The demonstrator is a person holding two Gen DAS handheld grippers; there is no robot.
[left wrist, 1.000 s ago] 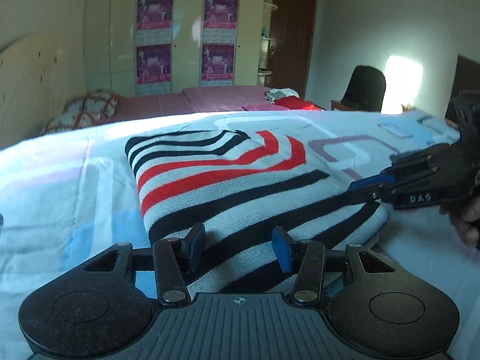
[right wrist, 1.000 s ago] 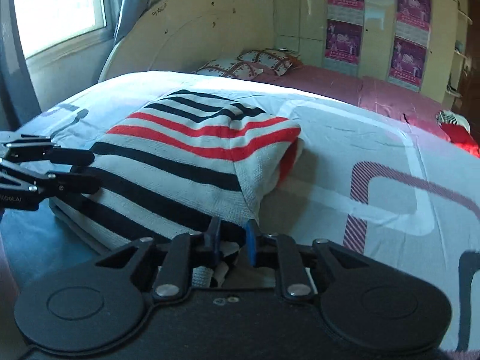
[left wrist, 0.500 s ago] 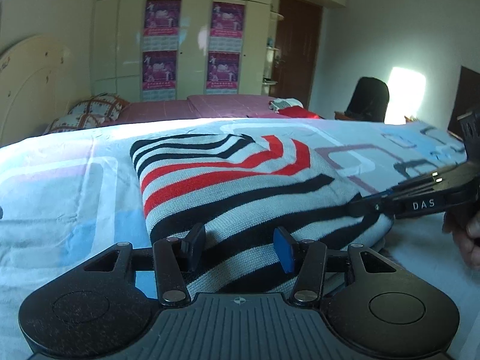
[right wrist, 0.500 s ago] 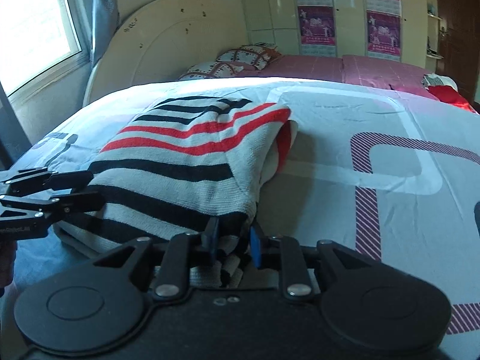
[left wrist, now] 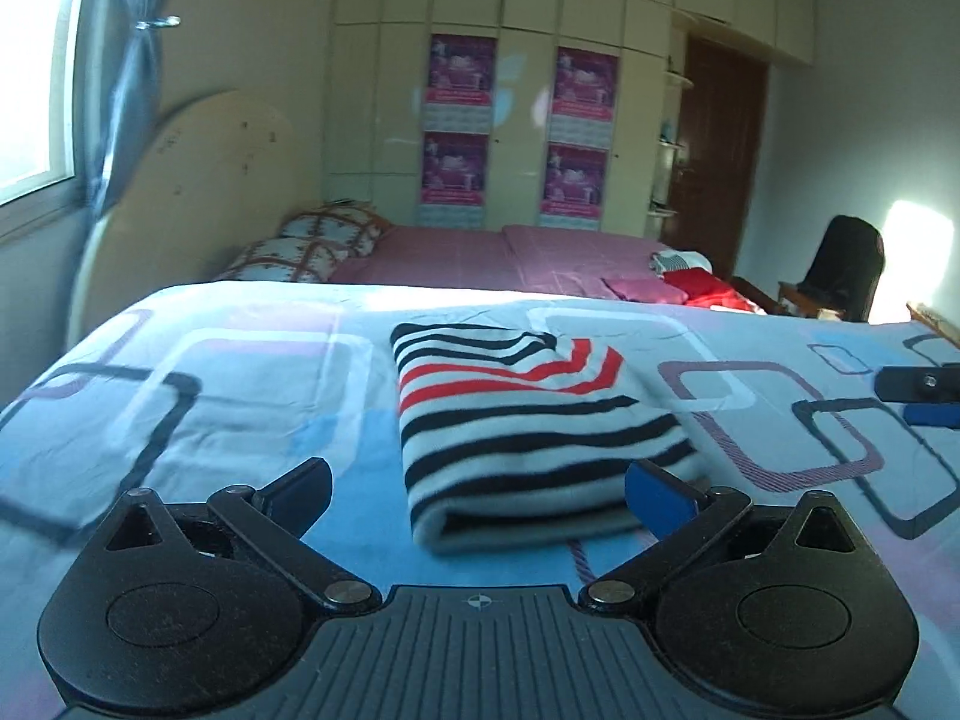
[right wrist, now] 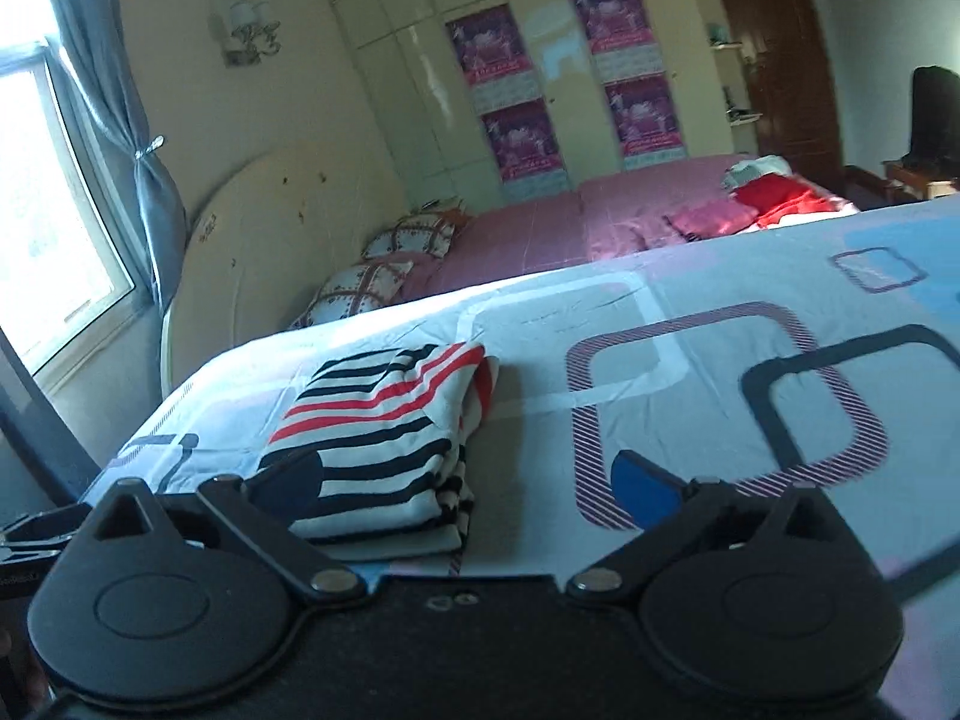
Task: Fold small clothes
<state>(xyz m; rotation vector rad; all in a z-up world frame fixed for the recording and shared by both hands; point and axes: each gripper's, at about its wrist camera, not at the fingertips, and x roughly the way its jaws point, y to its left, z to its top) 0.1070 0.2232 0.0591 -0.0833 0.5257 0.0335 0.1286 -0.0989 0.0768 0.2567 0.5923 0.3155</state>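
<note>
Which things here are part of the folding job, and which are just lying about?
Job:
- striped sweater, folded on the patterned sheet
- left tool, open
- right tool, open

Lying about:
- red clothes on the pink bed
- pillows
- black chair

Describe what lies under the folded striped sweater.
The striped sweater rests flat on the patterned bedsheet. Whatever lies beneath its folded layers is covered; only stacked edges show at its right side.

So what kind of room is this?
Most likely a bedroom. A folded striped sweater lies on a bed sheet patterned with squares, pillows sit by a rounded headboard, and a tall wardrobe with posters fills the back wall.
</note>
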